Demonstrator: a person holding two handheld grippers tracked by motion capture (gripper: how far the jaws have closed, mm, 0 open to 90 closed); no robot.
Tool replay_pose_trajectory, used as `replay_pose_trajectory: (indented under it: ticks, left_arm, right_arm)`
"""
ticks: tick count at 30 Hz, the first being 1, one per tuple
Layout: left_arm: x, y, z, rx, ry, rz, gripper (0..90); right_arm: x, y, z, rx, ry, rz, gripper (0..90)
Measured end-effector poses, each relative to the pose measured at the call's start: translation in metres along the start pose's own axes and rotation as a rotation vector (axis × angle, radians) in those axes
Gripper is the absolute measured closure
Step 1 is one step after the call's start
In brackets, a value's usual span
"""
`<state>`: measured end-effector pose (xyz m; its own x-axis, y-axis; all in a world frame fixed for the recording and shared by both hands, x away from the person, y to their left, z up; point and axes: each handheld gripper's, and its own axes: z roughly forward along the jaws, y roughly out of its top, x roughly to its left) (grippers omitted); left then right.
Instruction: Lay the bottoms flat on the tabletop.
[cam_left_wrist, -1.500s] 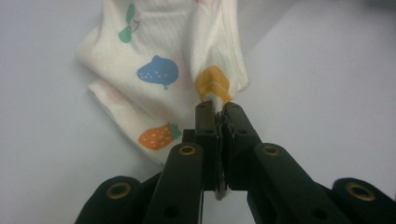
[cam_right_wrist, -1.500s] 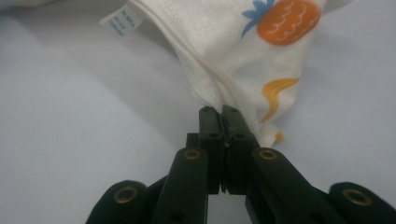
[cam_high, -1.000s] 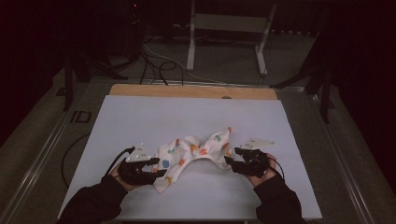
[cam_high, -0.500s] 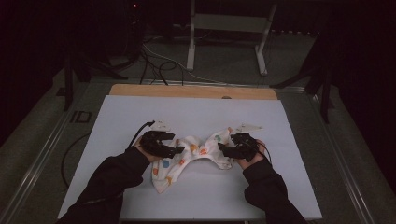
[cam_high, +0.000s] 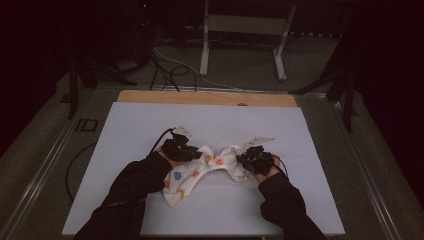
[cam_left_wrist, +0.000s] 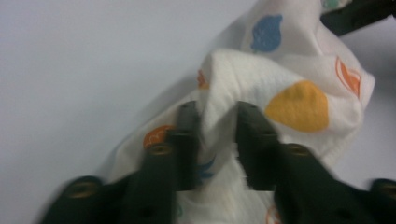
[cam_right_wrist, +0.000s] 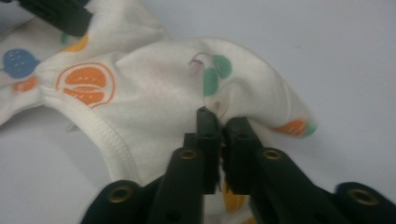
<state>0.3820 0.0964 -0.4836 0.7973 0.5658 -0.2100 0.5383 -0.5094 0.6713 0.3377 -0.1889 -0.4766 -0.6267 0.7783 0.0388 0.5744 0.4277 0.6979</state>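
A small white garment (cam_high: 200, 172) printed with coloured fruit lies crumpled on the white table (cam_high: 135, 130). My left gripper (cam_high: 182, 150) sits at its left end. In the left gripper view the jaws have just been closing and now pinch a raised fold of the garment (cam_left_wrist: 280, 100) at the gripper (cam_left_wrist: 217, 116). My right gripper (cam_high: 250, 160) rests on the garment's right end. In the right gripper view the jaws have just closed, and the gripper (cam_right_wrist: 219, 119) clamps a thin fold of the garment (cam_right_wrist: 154, 88).
A wooden strip (cam_high: 205, 98) borders the table's far edge. Beyond it stand a metal frame (cam_high: 245, 35) and cables (cam_high: 170, 65) on the dark floor. The other gripper's black jaw (cam_right_wrist: 56, 16) shows at the top left of the right gripper view.
Both hands moved inward and away from the person onto the garment's two ends. The garment bunched up between them, and both sets of jaws closed on its folds.
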Motion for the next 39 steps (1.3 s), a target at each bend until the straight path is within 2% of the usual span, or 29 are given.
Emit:
replay_pose_trajectory:
  ticks: [3, 11, 12, 13, 15, 18, 20, 22, 25, 27, 29, 30, 34, 39]
  left_arm:
    - [-0.002, -0.002, 0.0, 0.015, -0.006, 0.02, 89.3]
    - [-0.007, -0.005, -0.005, 0.018, 0.022, 0.051, 90.0]
    - [-0.011, -0.007, -0.013, 0.007, 0.055, 0.062, 90.0]
    - [-0.014, -0.01, -0.022, -0.008, 0.077, 0.053, 90.0]
    - [-0.018, -0.015, -0.031, -0.016, 0.083, 0.053, 90.0]
    - [-0.02, -0.018, -0.035, -0.012, 0.089, 0.054, 90.0]
    - [-0.032, -0.036, -0.046, -0.002, 0.084, 0.063, 90.0]
    - [-0.034, -0.04, -0.048, 0.002, 0.083, 0.065, 90.0]
    - [-0.051, -0.06, -0.052, 0.016, 0.071, 0.073, 90.0]
    - [-0.057, -0.066, -0.052, 0.035, 0.077, 0.081, 90.0]
    - [-0.057, -0.066, -0.052, 0.035, 0.077, 0.081, 90.0]
    - [-0.062, -0.074, -0.05, 0.047, 0.073, 0.071, 90.0]
    - [-0.066, -0.085, -0.047, 0.06, 0.064, 0.046, 90.0]
    - [-0.076, -0.092, -0.044, 0.09, 0.062, 0.064, 90.0]
  right_arm:
    - [0.002, -0.001, -0.001, 0.01, 0.012, -0.007, 87.4]
    - [0.003, -0.001, -0.009, 0.001, 0.024, -0.014, 87.9]
    - [0.005, -0.002, -0.015, -0.009, 0.021, -0.022, 87.9]
    - [0.006, -0.003, -0.018, -0.014, 0.019, -0.019, 87.9]
    - [0.007, -0.005, -0.024, -0.014, 0.02, -0.034, 88.0]
    - [0.008, -0.007, -0.027, -0.015, 0.019, -0.04, 88.0]
    - [0.01, -0.016, -0.037, -0.013, 0.031, -0.043, 88.0]
    - [0.012, -0.02, -0.039, -0.007, 0.029, -0.045, 88.0]
    - [0.017, -0.036, -0.042, 0.03, 0.049, -0.058, 88.0]
    - [0.021, -0.043, -0.042, 0.048, 0.058, -0.065, 88.0]
    - [0.022, -0.046, -0.042, 0.051, 0.067, -0.064, 88.0]
    - [0.026, -0.051, -0.042, 0.065, 0.076, -0.062, 87.9]
    - [0.032, -0.058, -0.04, 0.089, 0.083, -0.068, 87.8]
    - [0.036, -0.068, -0.036, 0.126, 0.097, -0.063, 87.8]
